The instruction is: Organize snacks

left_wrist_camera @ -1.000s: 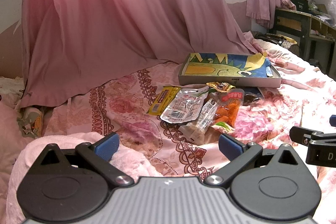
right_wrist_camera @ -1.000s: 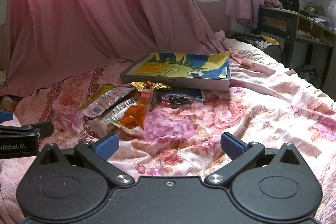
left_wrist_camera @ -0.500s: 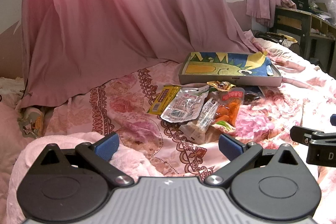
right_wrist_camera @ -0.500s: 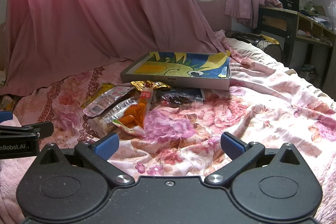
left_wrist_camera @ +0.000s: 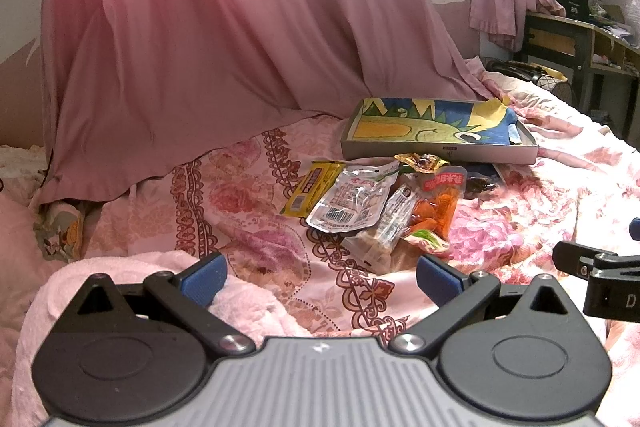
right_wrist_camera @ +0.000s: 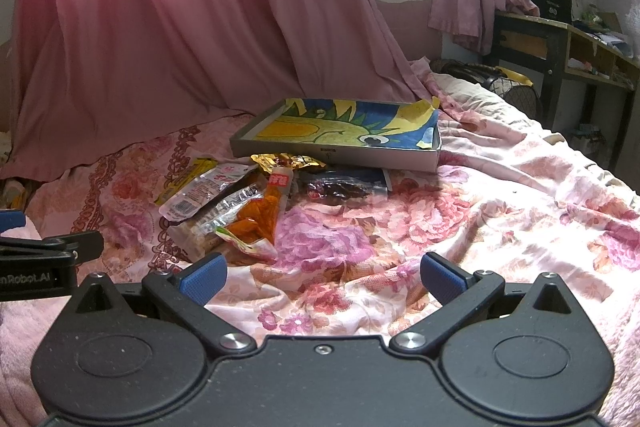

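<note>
Nothing moved: snack packets (left_wrist_camera: 376, 203) heaped before tray (left_wrist_camera: 436, 151), curtain (left_wrist_camera: 224, 27) behind.

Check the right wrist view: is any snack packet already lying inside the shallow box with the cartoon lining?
No: the box shows only its cartoon lining, and the snack packets lie on the floral bedspread in front of it.

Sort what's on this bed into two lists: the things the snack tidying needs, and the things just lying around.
For the job:
- snack packets, piled on the bedspread
- shallow tray with the cartoon lining, behind the pile
- left gripper, open
- right gripper, open

Just lying about:
- pink curtain
- floral bedspread
- fluffy pink blanket
- wooden desk
</note>
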